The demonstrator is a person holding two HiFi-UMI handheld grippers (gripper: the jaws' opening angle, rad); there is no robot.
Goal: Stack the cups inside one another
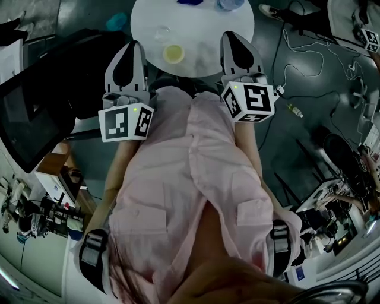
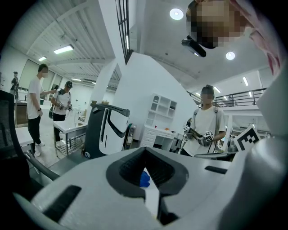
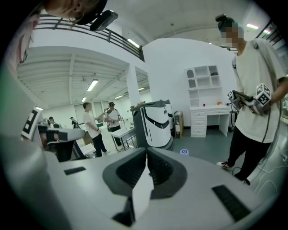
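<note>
In the head view a round white table (image 1: 209, 37) lies ahead. On it stand a yellow cup (image 1: 173, 54), a clear cup (image 1: 162, 32), a blue cup (image 1: 189, 2) and another clear one (image 1: 230, 3), both cut off by the far edge. My left gripper (image 1: 132, 44) and right gripper (image 1: 234, 34) are held against my pink shirt, tips at the table's near edge. Both are shut, jaws meeting with nothing between them. The left gripper (image 2: 145, 151) view shows a blue patch (image 2: 144, 179) through the slit in its jaws. The right gripper (image 3: 146, 151) view shows no cup.
A black chair (image 1: 41, 107) stands to my left and a teal object (image 1: 117, 21) lies beside the table. Cables (image 1: 309, 65) trail over the floor at right. A white machine (image 3: 155, 123) and several standing people (image 3: 254, 103) are across the room.
</note>
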